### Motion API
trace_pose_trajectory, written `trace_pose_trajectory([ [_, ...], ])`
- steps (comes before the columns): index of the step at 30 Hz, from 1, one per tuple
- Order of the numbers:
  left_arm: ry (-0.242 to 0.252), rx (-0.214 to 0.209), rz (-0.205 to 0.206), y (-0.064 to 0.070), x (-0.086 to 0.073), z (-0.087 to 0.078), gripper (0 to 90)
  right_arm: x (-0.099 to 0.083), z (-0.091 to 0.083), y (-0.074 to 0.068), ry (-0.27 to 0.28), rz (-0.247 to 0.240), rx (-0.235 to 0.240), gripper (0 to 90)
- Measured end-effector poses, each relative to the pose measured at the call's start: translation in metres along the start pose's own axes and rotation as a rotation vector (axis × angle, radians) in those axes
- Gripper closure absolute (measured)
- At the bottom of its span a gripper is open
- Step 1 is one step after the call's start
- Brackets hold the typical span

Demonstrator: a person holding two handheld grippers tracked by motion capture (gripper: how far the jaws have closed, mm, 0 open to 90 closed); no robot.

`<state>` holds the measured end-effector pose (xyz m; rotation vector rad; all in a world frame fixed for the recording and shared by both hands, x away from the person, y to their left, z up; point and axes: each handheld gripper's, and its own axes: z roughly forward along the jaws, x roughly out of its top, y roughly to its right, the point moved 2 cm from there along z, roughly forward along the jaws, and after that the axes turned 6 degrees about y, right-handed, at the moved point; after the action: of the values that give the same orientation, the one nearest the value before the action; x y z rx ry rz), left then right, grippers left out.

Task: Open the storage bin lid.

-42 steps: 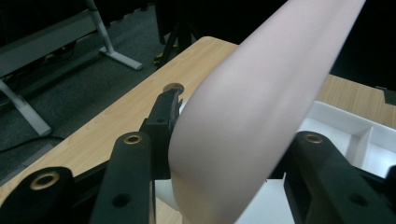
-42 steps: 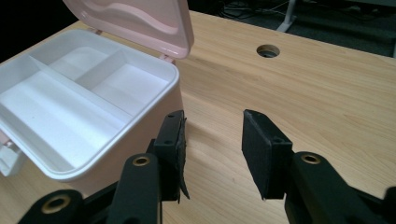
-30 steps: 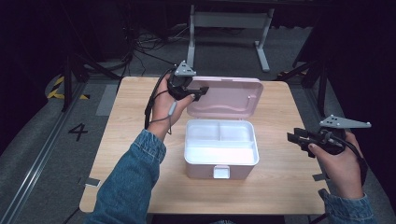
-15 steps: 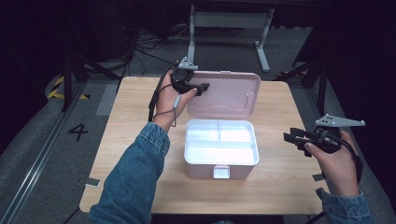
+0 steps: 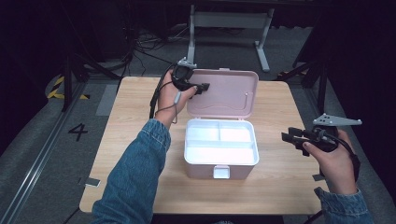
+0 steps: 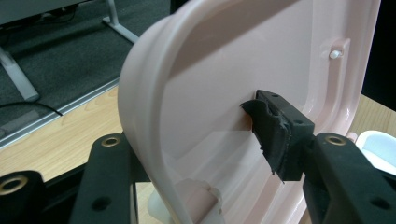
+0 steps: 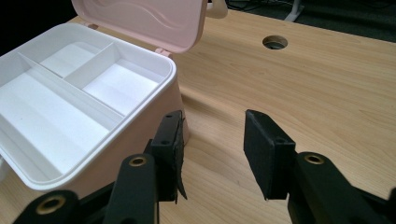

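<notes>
Swinging up from where it lay flat behind the box a second ago, the pink lid [image 5: 224,93] now stands close to upright on its hinge, tipped back a little. The left gripper [image 5: 198,87] has it by the left edge; in the left gripper view its jaws are closed on the lid wall [image 6: 196,93], one pad [image 6: 275,130] pressed on the inner face and the other behind the rim. My guess is the lid is being brought over to close the box, with about half the swing left and the front latch [image 5: 221,171] yet to meet it.

The box [image 5: 221,147] sits mid-table on the wooden table [image 5: 130,116], near the person's edge. Its body is smooth pale pink plastic with rounded corners; a white inner tray [image 7: 70,93] is split into one long bay and two smaller ones, all bare. The lid's inside is glossy, with a moulded ridge and a small peg near a corner.

To the right of the box, the right gripper [image 5: 292,138] hovers off the table, jaws parted and holding nothing, its foam pads [image 7: 264,154] worn at the edges and aimed at the box's right wall
</notes>
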<state>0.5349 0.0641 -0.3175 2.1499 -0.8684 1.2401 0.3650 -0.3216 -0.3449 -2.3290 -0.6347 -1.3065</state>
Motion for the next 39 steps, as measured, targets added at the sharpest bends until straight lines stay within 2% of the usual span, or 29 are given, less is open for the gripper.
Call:
trace_pose_trajectory([
  [6, -0.006, 0.006, -0.012, -0.005, -0.005, 0.003, 45.4, -0.001, 0.004, -0.001, -0.009, -0.002, 0.008, 58.7],
  [10, -0.036, 0.023, -0.026, -0.007, -0.01, 0.005, 44.3, -0.002, 0.005, -0.002, -0.012, -0.007, 0.01, 58.7],
  [16, -0.036, 0.02, -0.05, -0.012, -0.017, 0.011, 43.2, -0.002, 0.007, -0.003, -0.017, -0.006, 0.018, 58.5],
  [21, -0.082, 0.019, -0.073, -0.015, -0.023, 0.018, 40.4, -0.003, 0.008, -0.003, -0.017, -0.007, 0.018, 58.3],
  [27, -0.091, 0.011, -0.12, -0.021, -0.031, 0.025, 39.3, -0.004, 0.009, -0.001, -0.019, -0.007, 0.013, 58.2],
  [31, -0.118, 0.014, -0.139, -0.023, -0.036, 0.029, 38.3, -0.004, 0.01, 0.0, -0.023, -0.006, 0.014, 58.3],
  [34, -0.165, 0.028, -0.152, -0.024, -0.039, 0.031, 38.3, -0.005, 0.01, 0.001, -0.025, -0.005, 0.01, 58.2],
  [39, -0.196, 0.03, -0.174, -0.028, -0.047, 0.034, 39.0, -0.006, 0.012, 0.002, -0.031, -0.002, 0.012, 58.2],
])
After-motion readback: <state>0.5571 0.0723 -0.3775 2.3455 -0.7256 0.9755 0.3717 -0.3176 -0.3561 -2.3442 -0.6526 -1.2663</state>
